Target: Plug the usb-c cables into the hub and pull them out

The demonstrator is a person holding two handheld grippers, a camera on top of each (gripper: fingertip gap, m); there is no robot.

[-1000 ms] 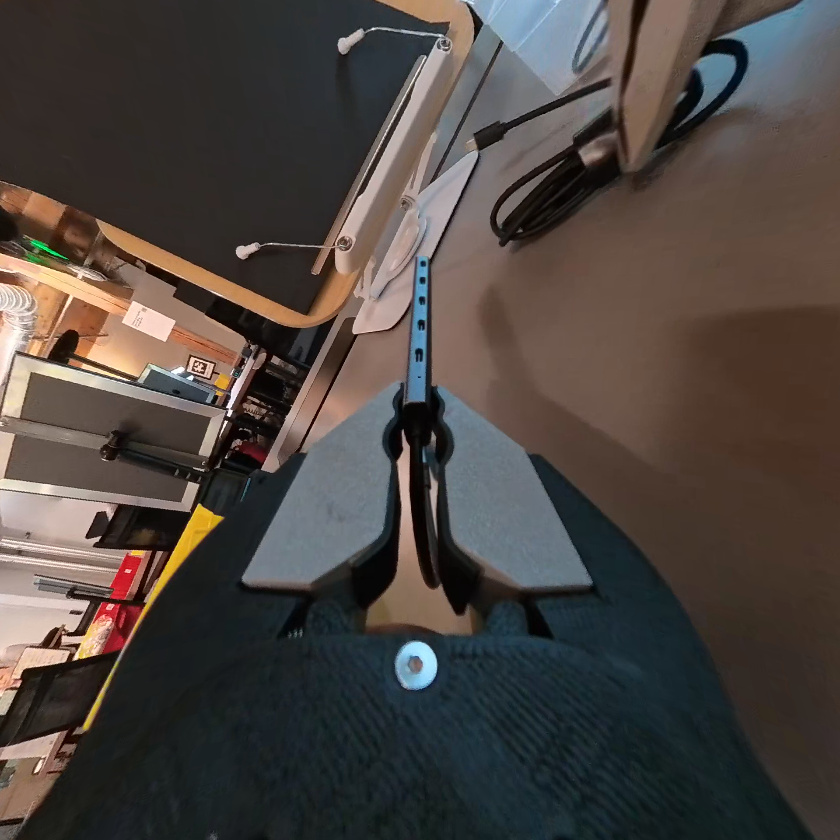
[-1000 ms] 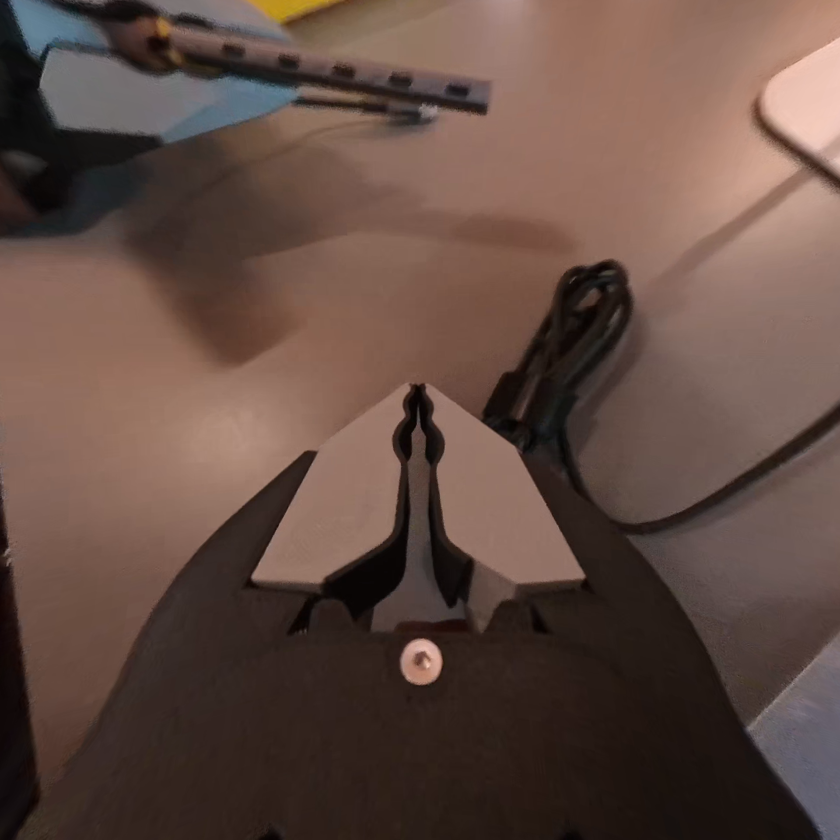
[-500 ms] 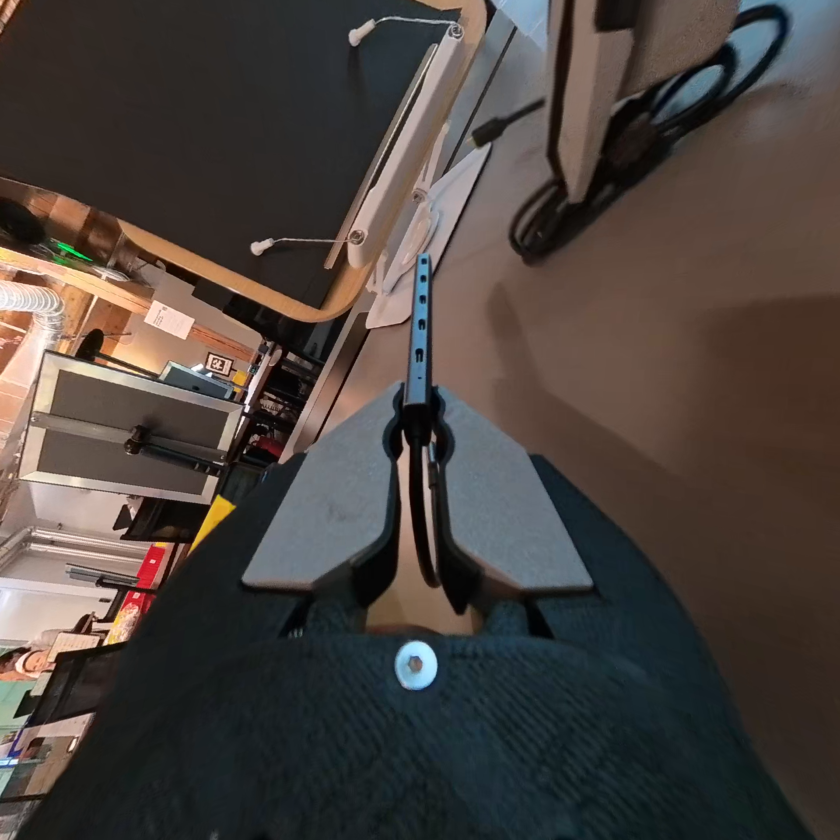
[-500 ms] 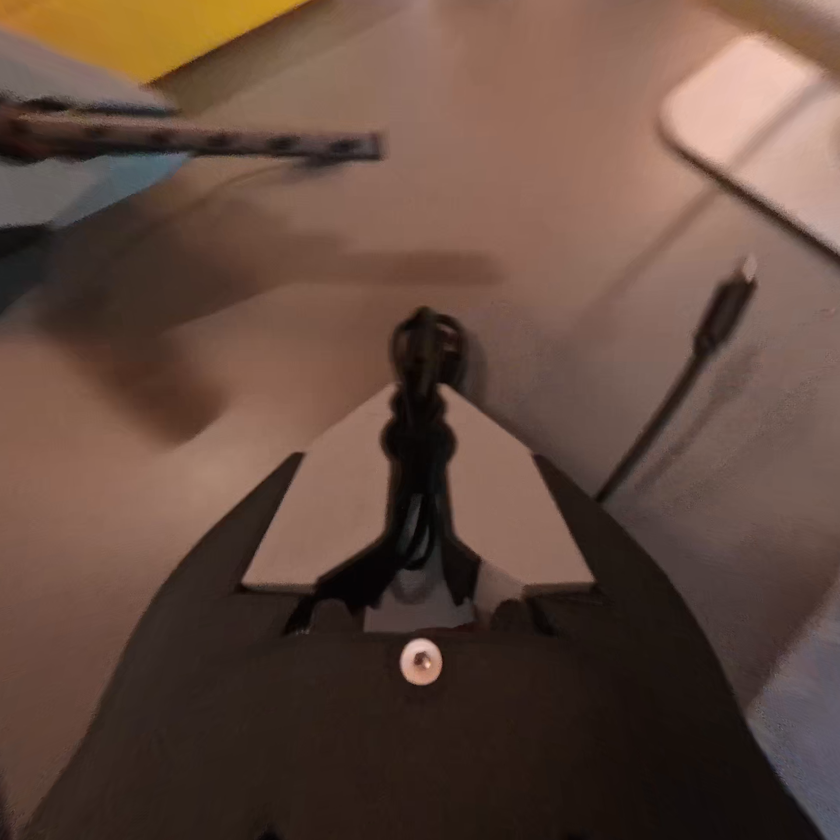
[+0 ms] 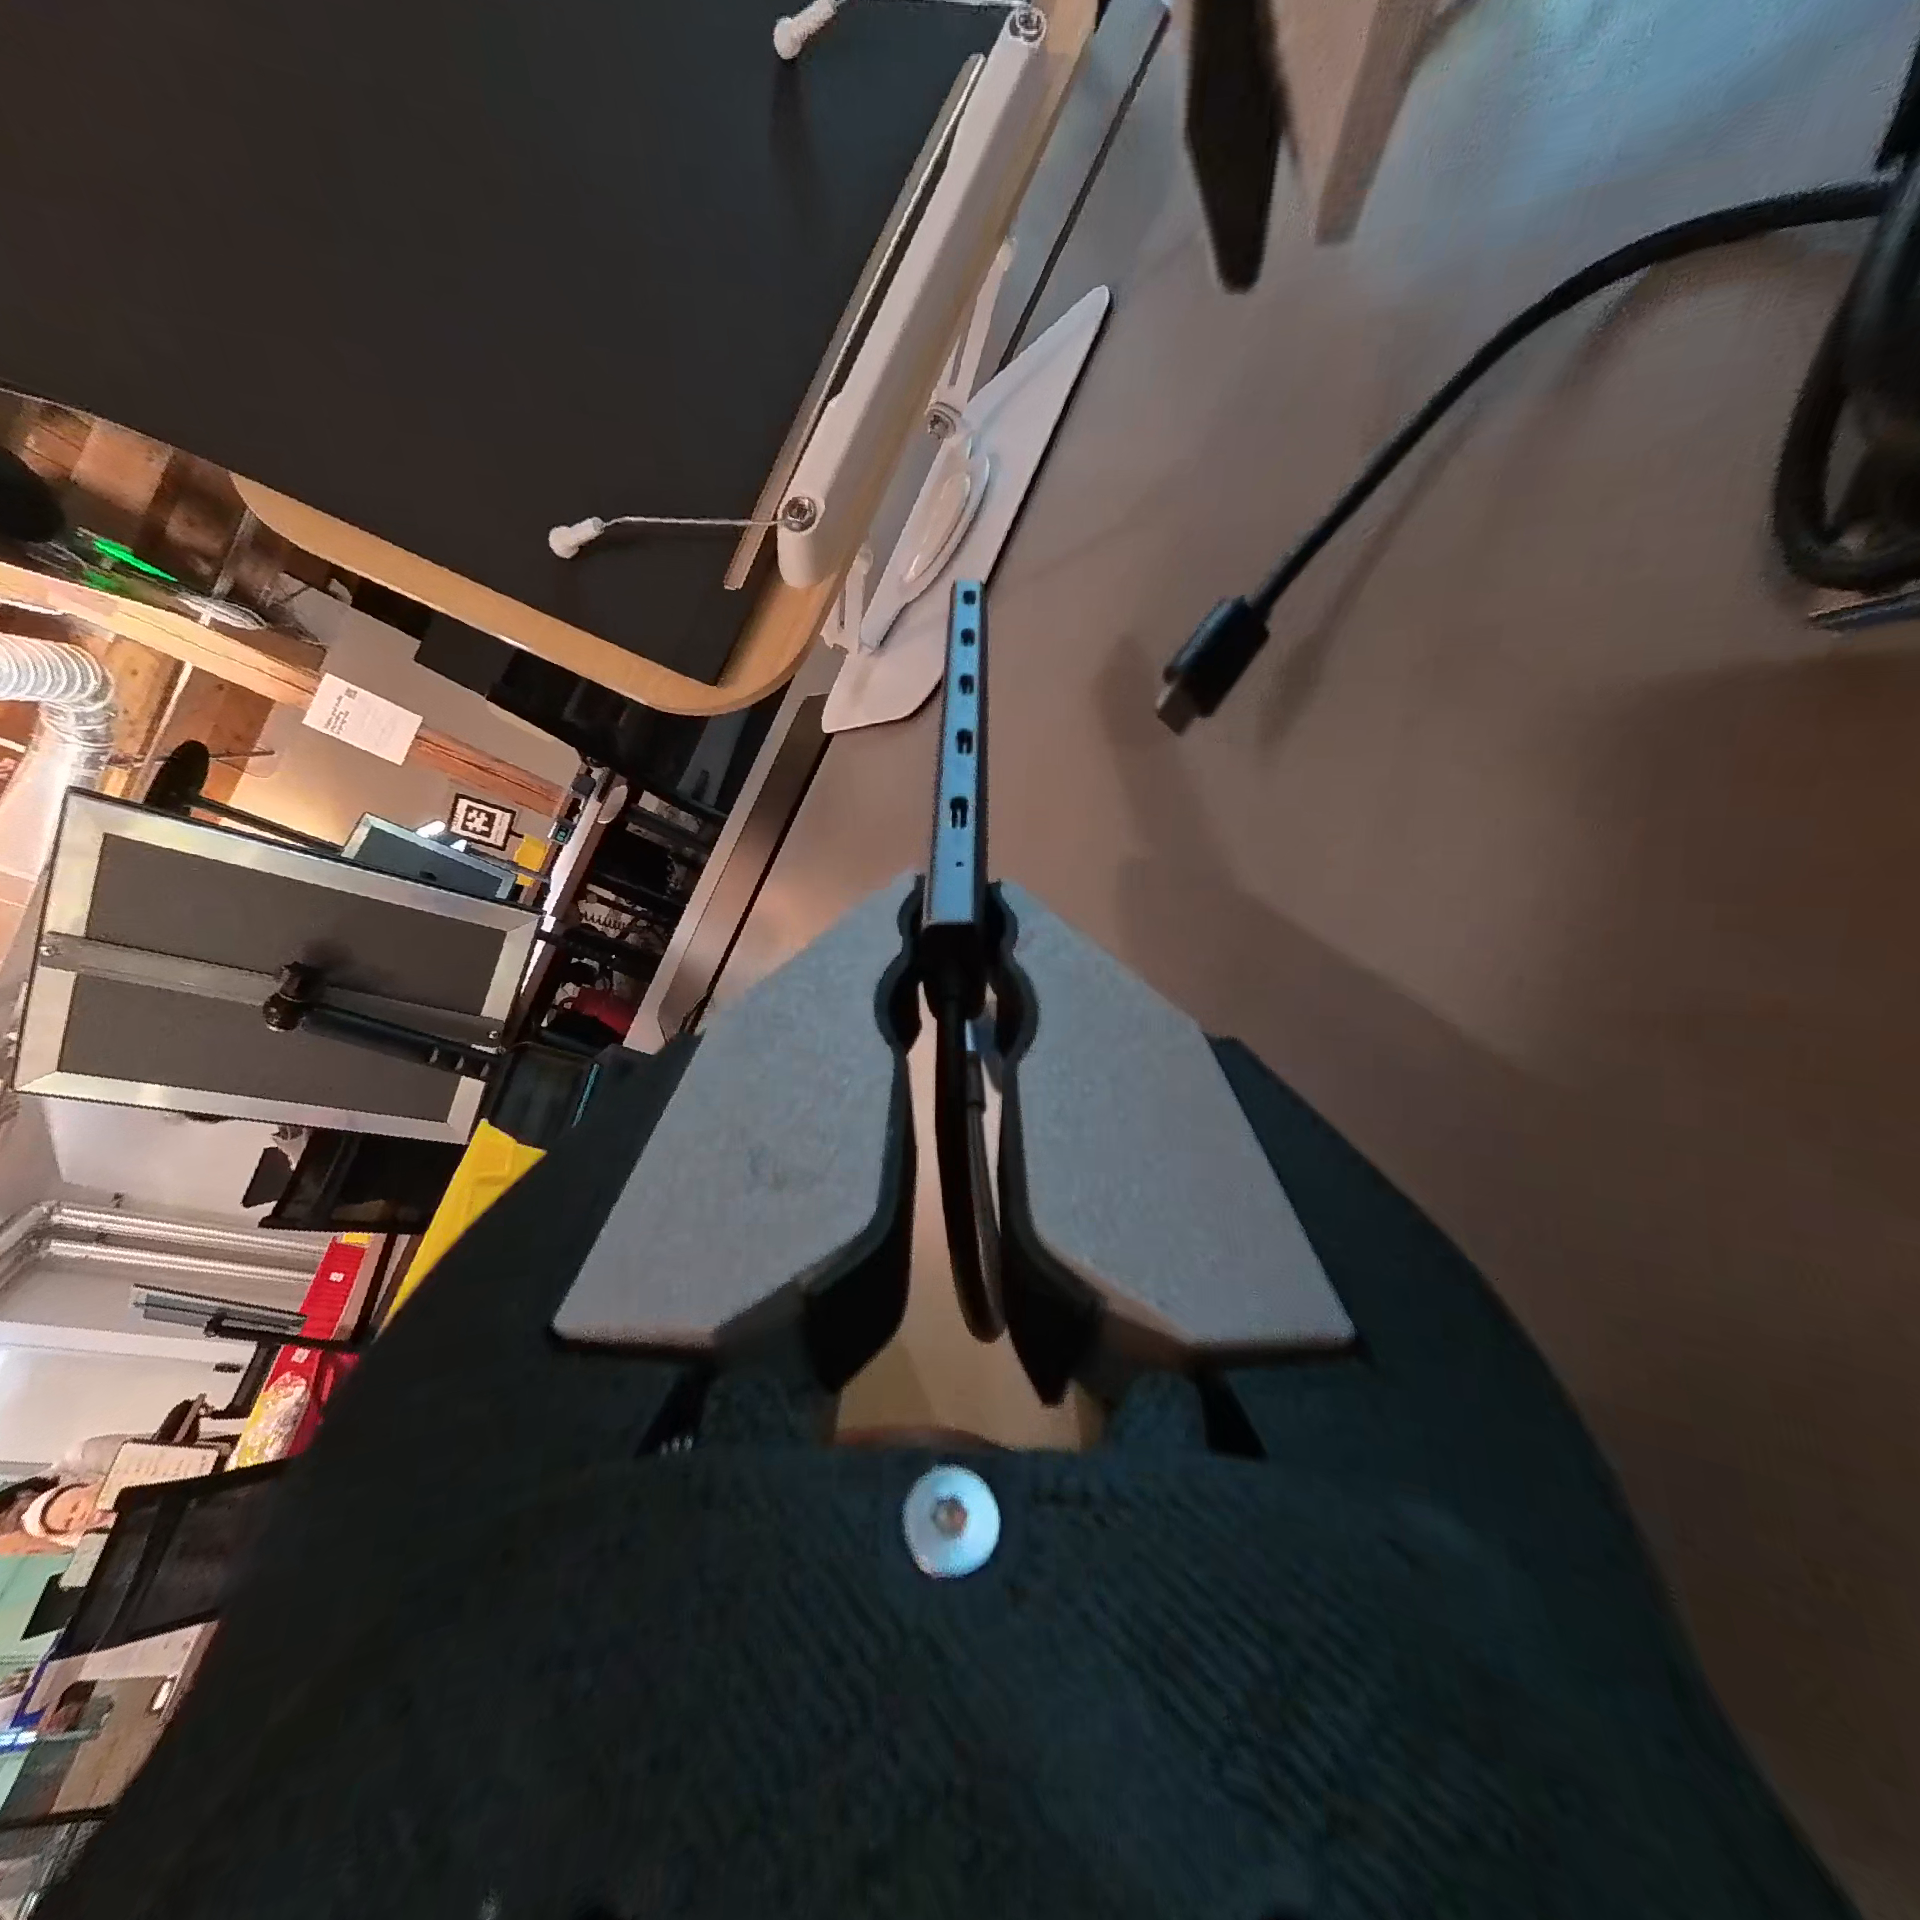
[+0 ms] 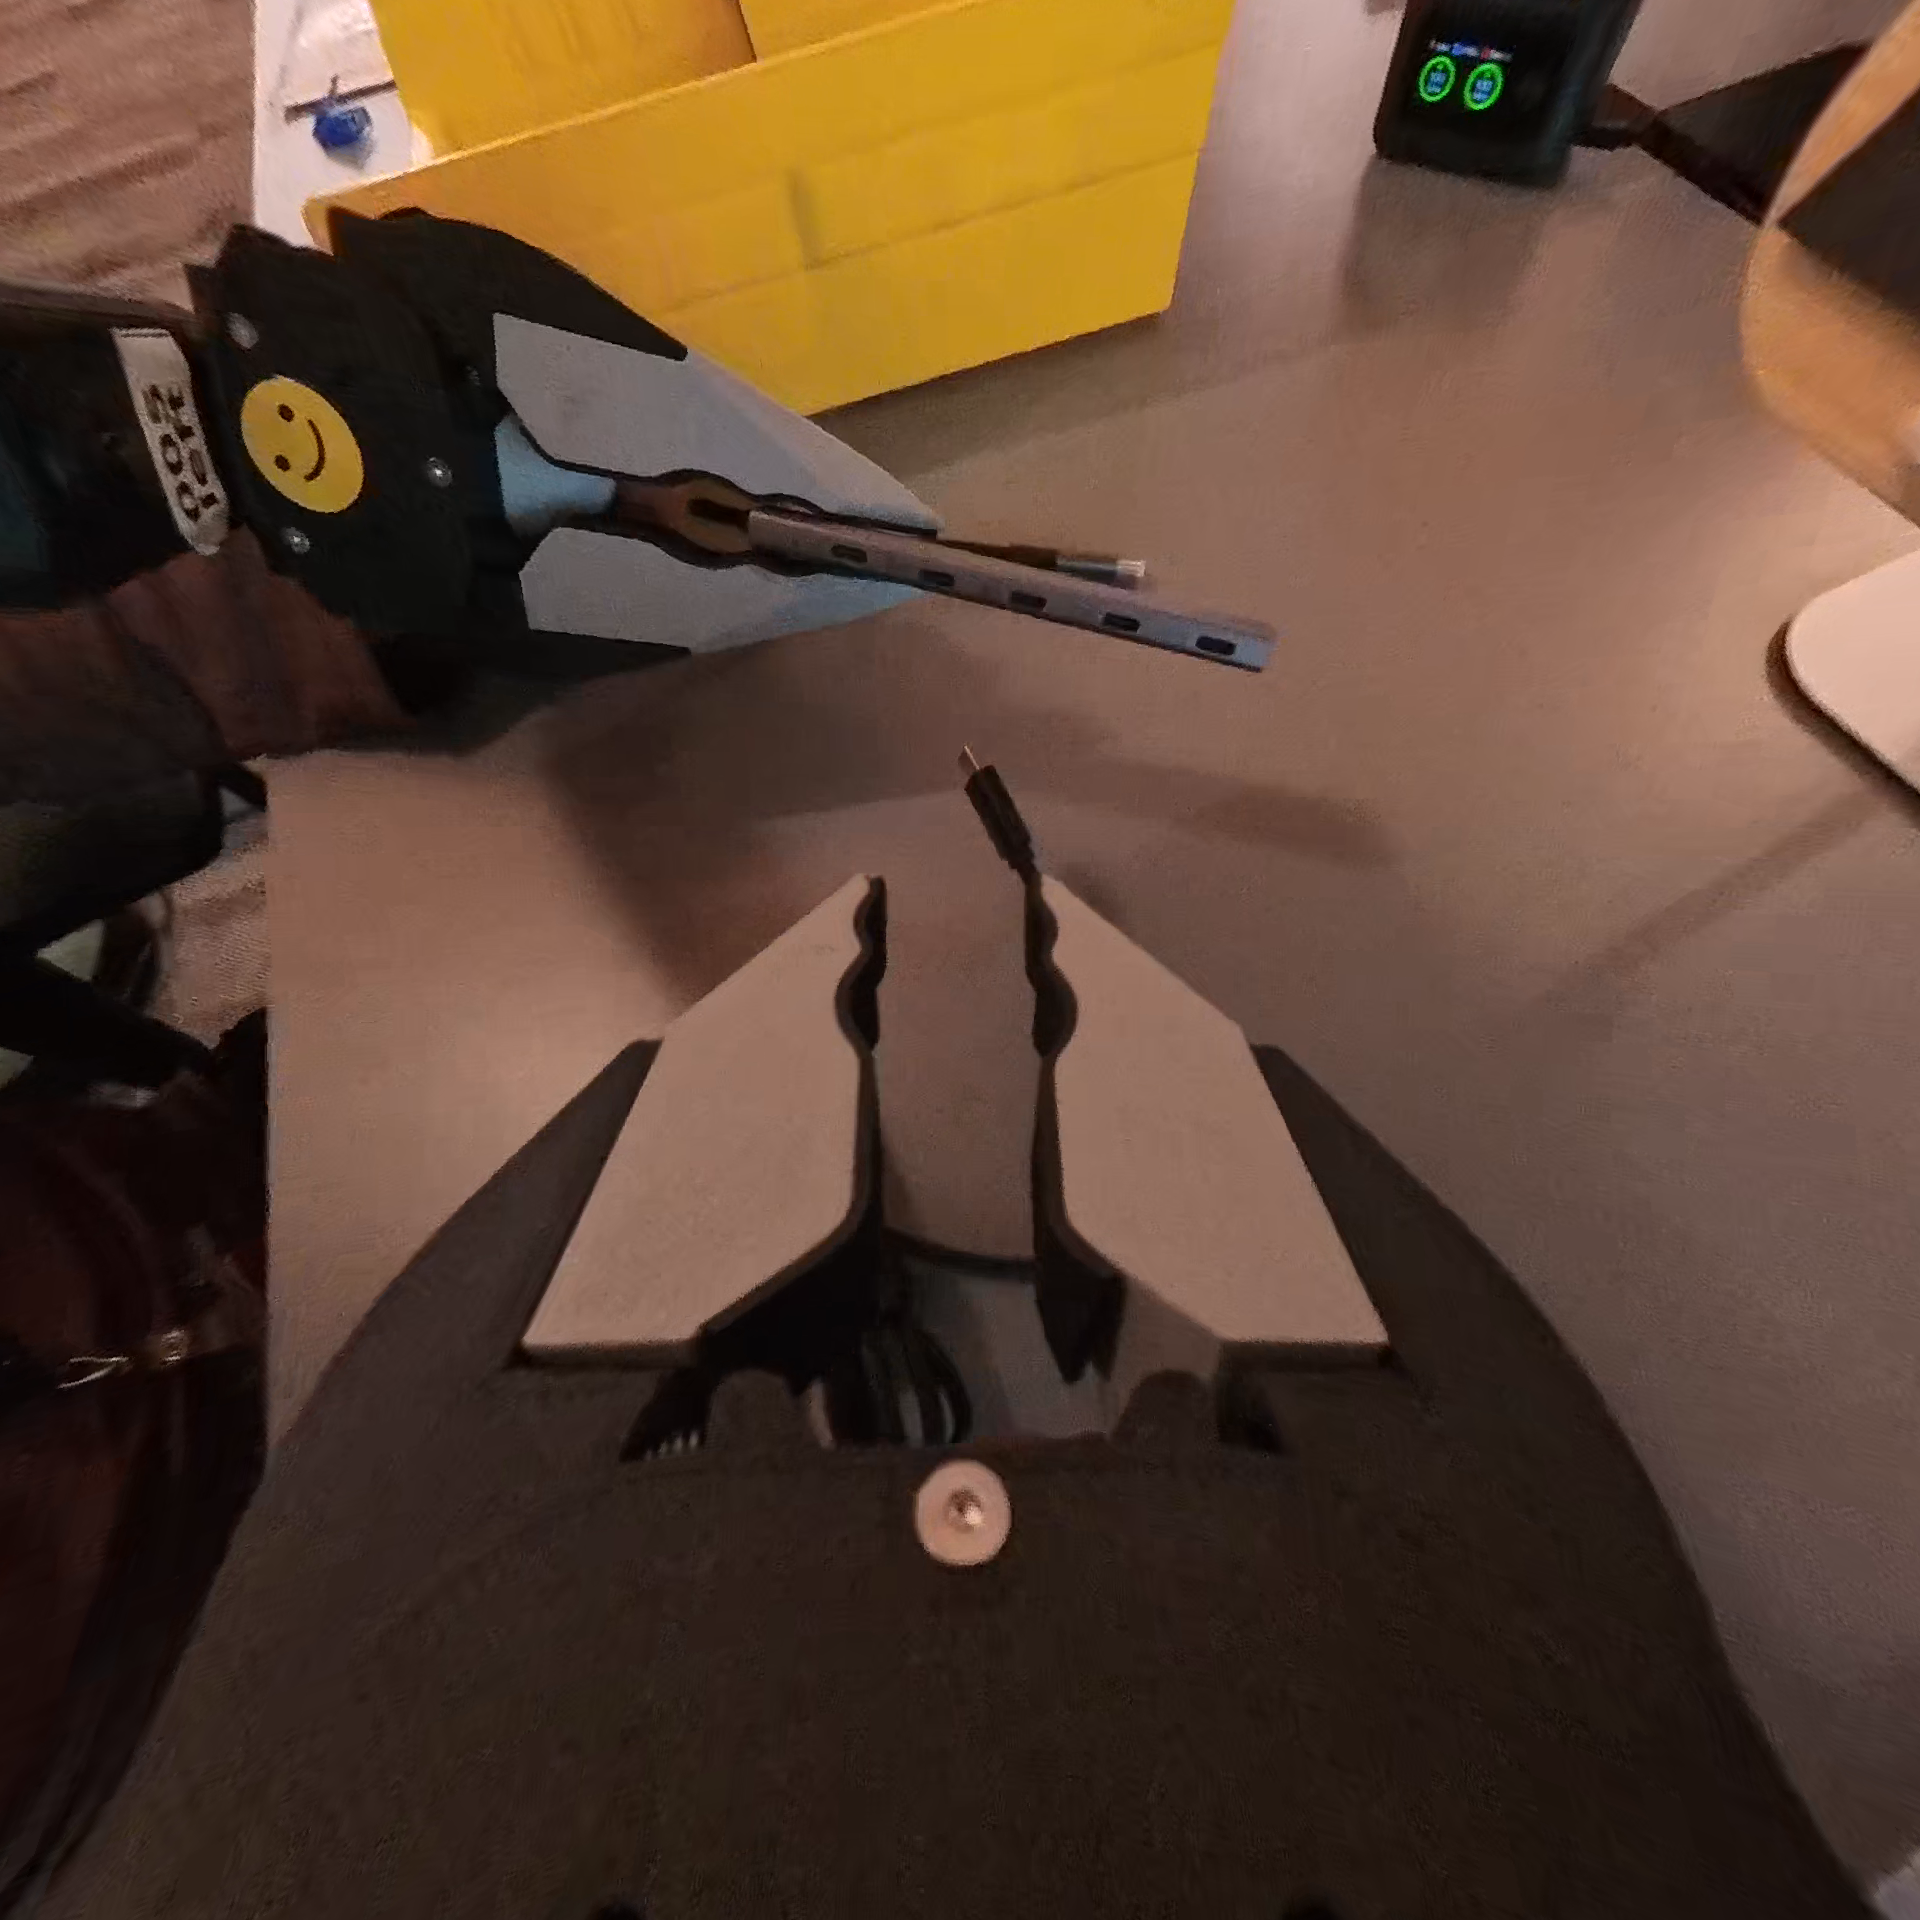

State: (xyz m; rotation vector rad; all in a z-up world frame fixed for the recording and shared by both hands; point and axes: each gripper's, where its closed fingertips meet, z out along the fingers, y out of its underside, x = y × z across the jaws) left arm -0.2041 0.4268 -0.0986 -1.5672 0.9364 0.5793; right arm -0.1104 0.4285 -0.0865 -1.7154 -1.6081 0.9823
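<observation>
My left gripper (image 5: 954,920) is shut on the near end of a slim grey hub (image 5: 961,748), which sticks straight forward above the table, port row facing right. It also shows in the right wrist view (image 6: 914,561), holding the hub (image 6: 1039,603) level. My right gripper (image 6: 951,894) has its jaws apart. A black USB-C cable runs along the inner edge of its right finger, and the plug (image 6: 997,800) pokes past the tip, pointing up at the hub from just below. The cable's coil (image 6: 894,1392) sits low between the finger roots. The plug (image 5: 1210,665) also shows right of the hub.
A yellow box (image 6: 831,208) stands behind the left gripper. A dark device with green rings (image 6: 1486,83) is at the far right. A white stand base (image 5: 987,468) and a black board (image 5: 416,260) lie beyond the hub. A person's sleeve (image 6: 125,665) is at left.
My right gripper, shut on the cable bundle half a second ago, now has its jaws apart and has swung toward the hub, plug leading. My left gripper has kept the hub steady.
</observation>
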